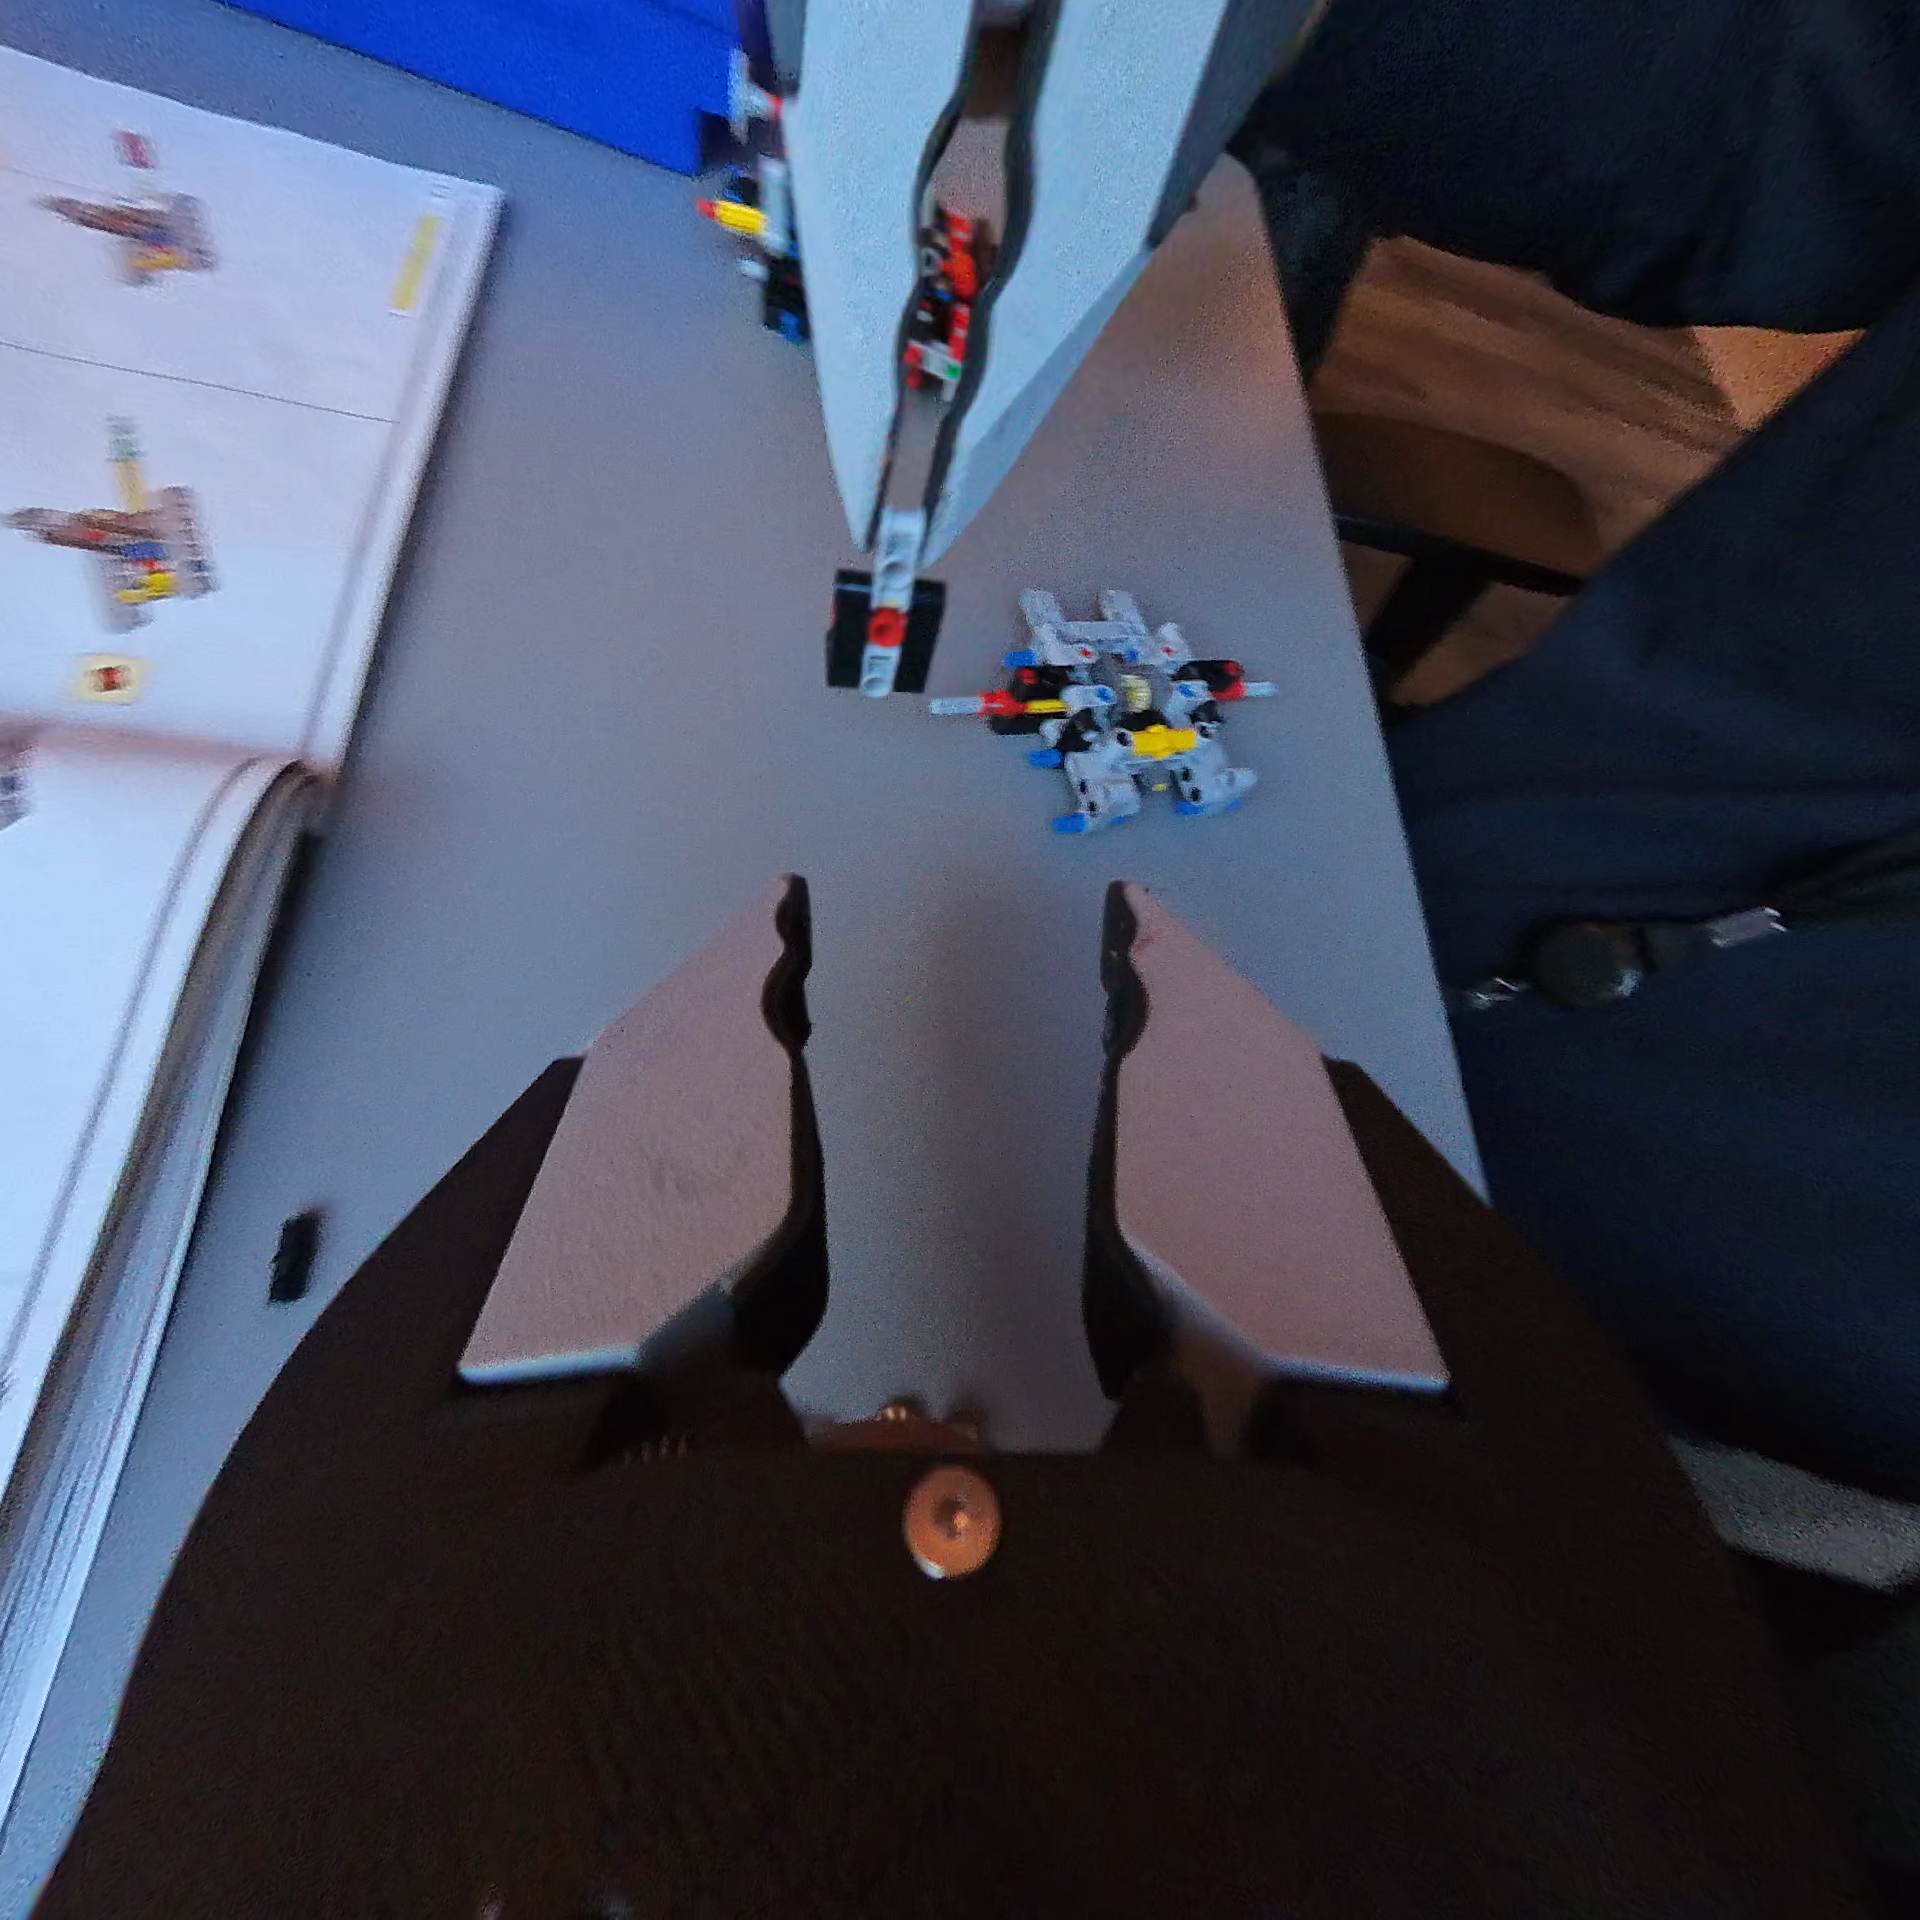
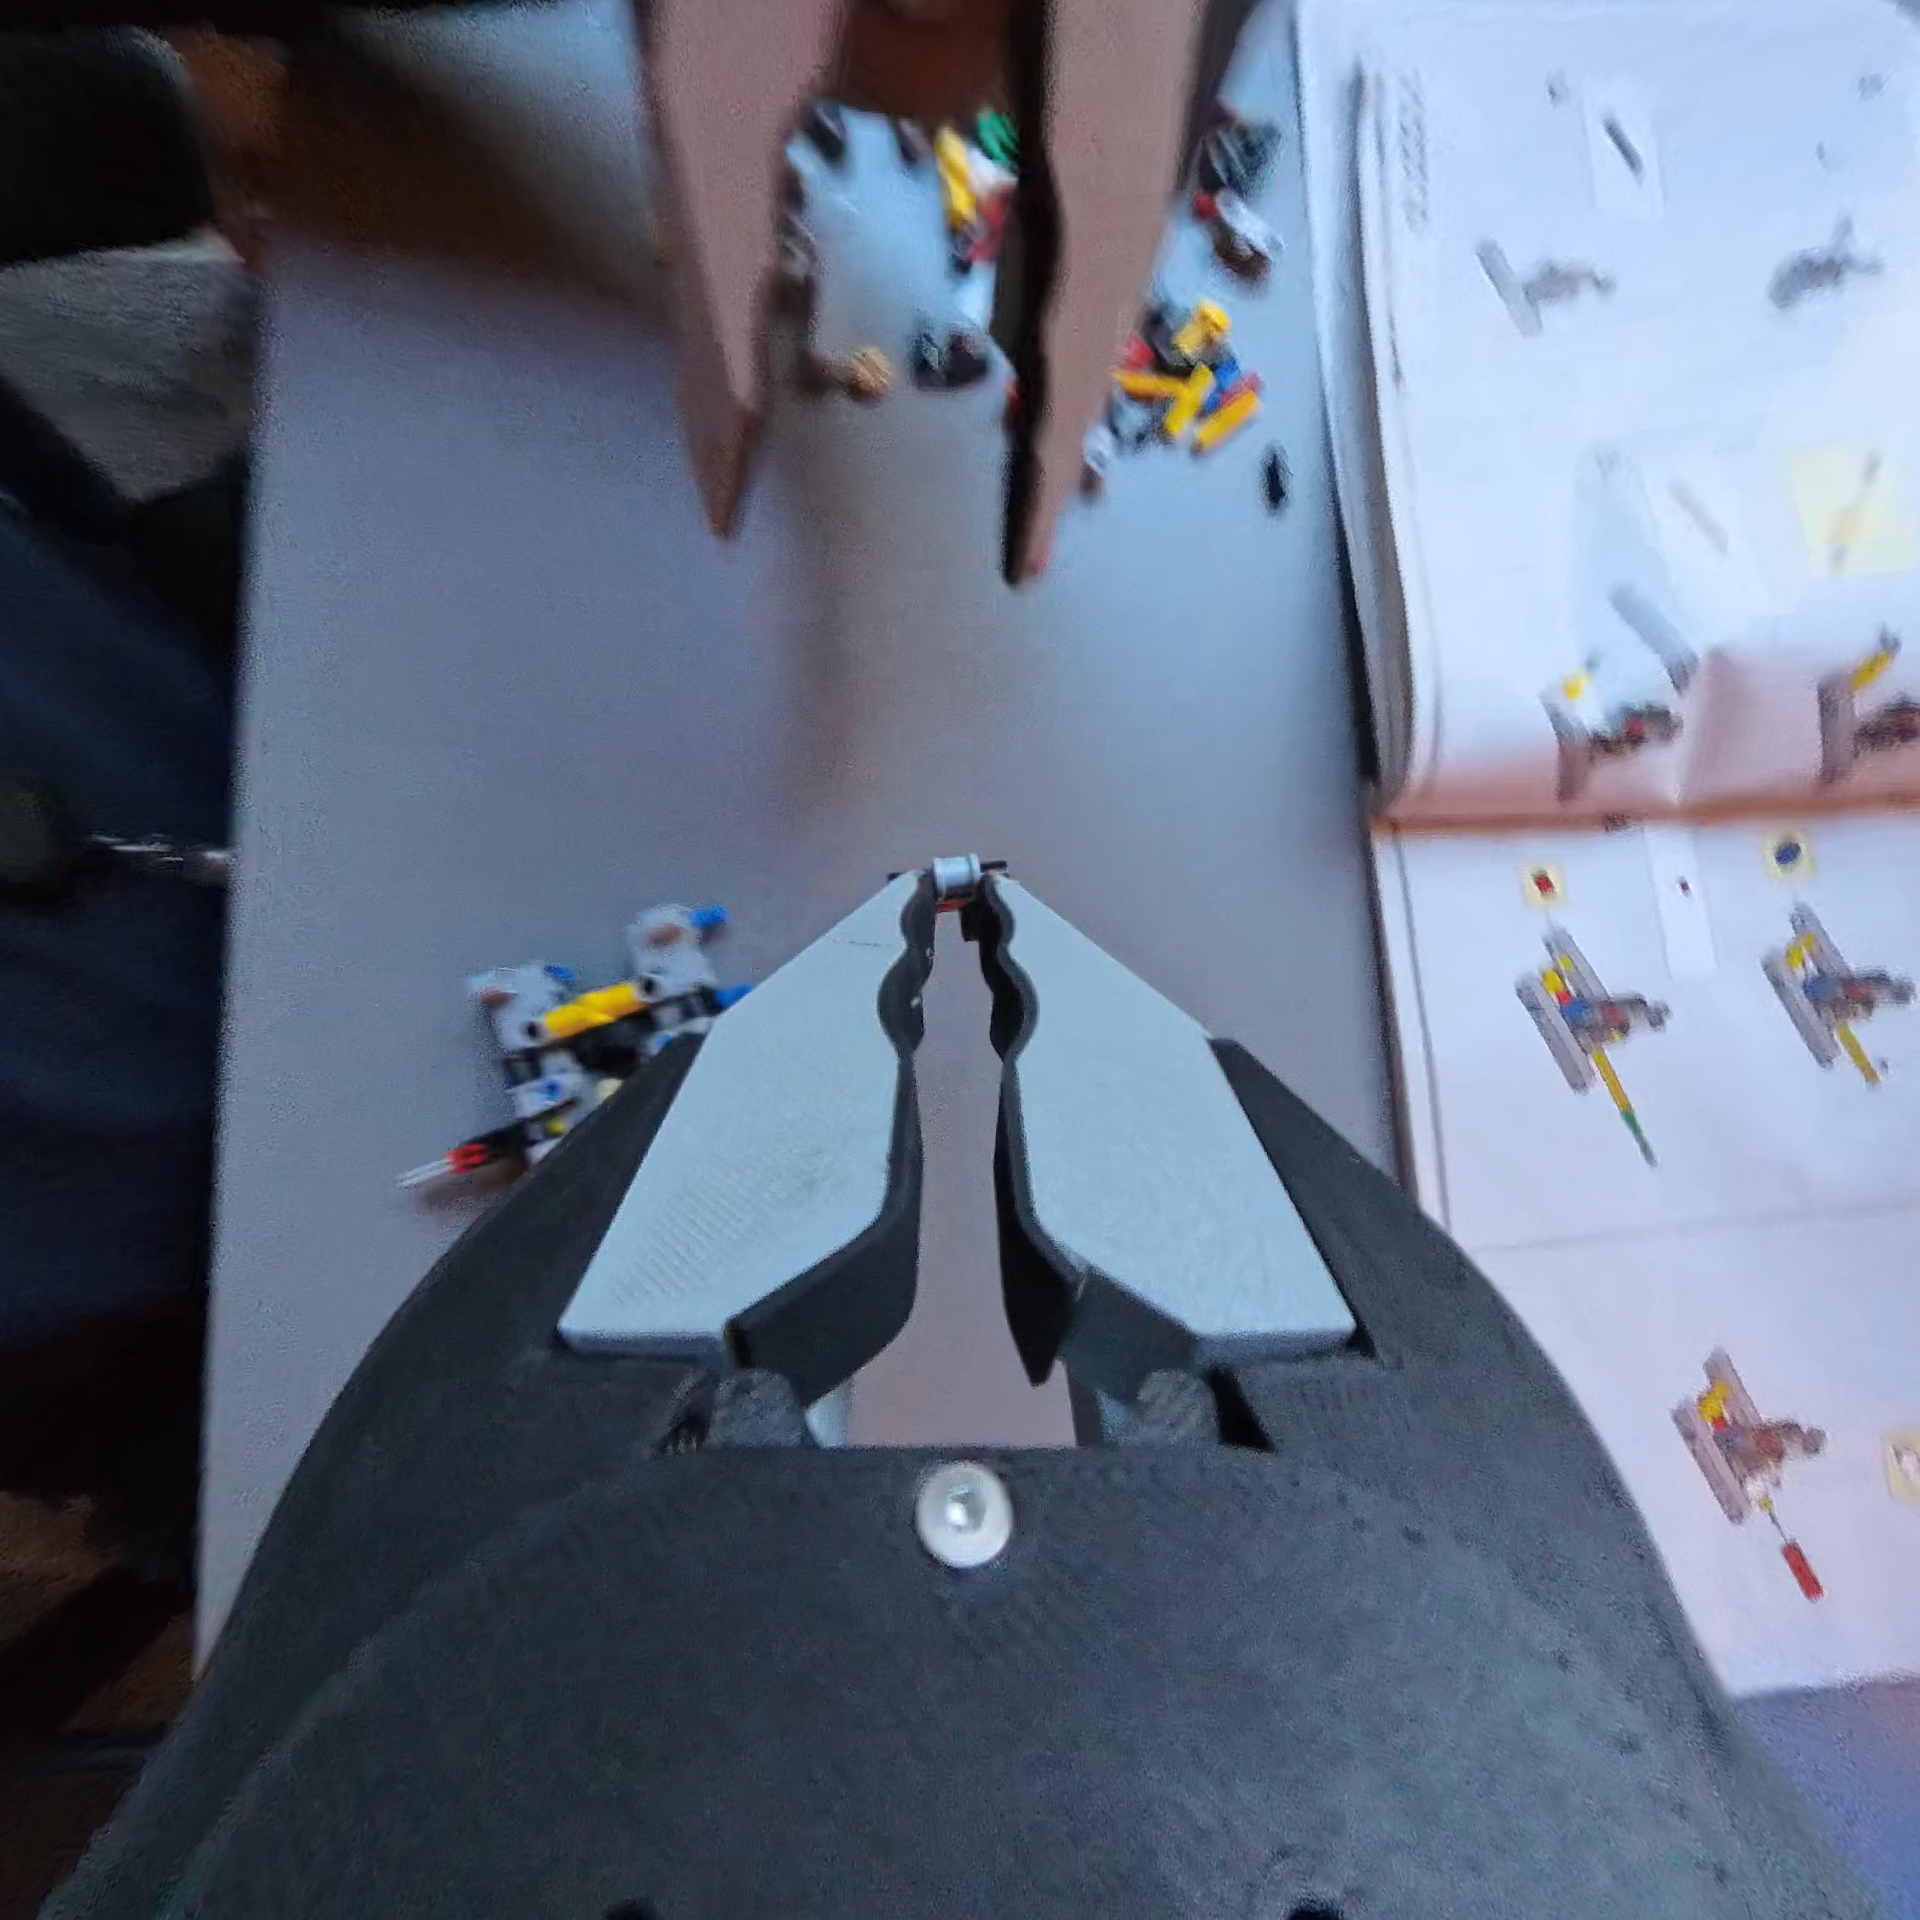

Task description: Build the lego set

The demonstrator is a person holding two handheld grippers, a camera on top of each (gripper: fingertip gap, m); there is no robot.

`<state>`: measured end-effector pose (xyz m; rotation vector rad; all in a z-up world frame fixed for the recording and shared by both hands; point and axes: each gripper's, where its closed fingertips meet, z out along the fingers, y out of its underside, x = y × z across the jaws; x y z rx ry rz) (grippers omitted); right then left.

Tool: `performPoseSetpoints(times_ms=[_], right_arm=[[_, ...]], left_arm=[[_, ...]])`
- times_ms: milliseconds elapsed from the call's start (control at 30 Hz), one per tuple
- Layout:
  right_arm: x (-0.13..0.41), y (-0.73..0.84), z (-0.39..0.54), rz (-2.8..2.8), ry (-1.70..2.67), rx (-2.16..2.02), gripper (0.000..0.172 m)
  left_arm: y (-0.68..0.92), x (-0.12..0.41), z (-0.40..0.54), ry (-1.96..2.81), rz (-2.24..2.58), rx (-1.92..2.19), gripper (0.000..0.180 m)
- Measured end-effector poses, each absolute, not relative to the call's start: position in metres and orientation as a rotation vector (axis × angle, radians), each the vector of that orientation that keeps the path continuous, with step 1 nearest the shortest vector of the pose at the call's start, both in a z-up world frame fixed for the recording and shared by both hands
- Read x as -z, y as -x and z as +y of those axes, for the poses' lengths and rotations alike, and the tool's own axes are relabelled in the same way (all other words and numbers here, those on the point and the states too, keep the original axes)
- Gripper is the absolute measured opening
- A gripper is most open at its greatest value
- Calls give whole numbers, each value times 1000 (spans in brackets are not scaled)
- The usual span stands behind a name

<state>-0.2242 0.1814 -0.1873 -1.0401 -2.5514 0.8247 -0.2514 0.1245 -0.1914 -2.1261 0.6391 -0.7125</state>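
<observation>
Two hand-held grippers over the grey desk (image 1: 582, 727). Left hand-held gripper (image 1: 951, 904): jaws wide apart, nothing between them, hovering above bare surface. Right hand-held gripper (image 2: 958, 891): pinched tight on a small grey-and-black brick piece with a red pin (image 1: 883, 629) — held off the surface. A grey brick assembly (image 1: 1127, 707) lies near the desk's edge by the person; an open instruction booklet (image 2: 1662, 935) lies along the opposite edge — loose bricks (image 2: 1184, 384) beside it.
</observation>
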Motion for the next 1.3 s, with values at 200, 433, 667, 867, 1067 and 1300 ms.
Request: performPoseSetpoints(times_ms=[200, 433, 667, 867, 1067, 1300], right_arm=[[232, 241, 212, -2555, 1103, -600, 5], [235, 246, 213, -2556, 1061, -562, 5], [237, 245, 212, -2556, 1074, -593, 13], [232, 244, 213, -2545, 1088, -627, 27], [207, 238, 218, -2440, 1123, -696, 34], [185, 200, 230, -2140, 1226, -883, 39]], left_arm=[[249, 210, 113, 2132, 608, 638, 52], [249, 215, 112, 2140, 616, 656, 51], [250, 217, 112, 2145, 614, 667, 51], [252, 215, 110, 2143, 619, 661, 51], [259, 205, 109, 2129, 586, 628, 51], [254, 196, 99, 2079, 465, 381, 52]])
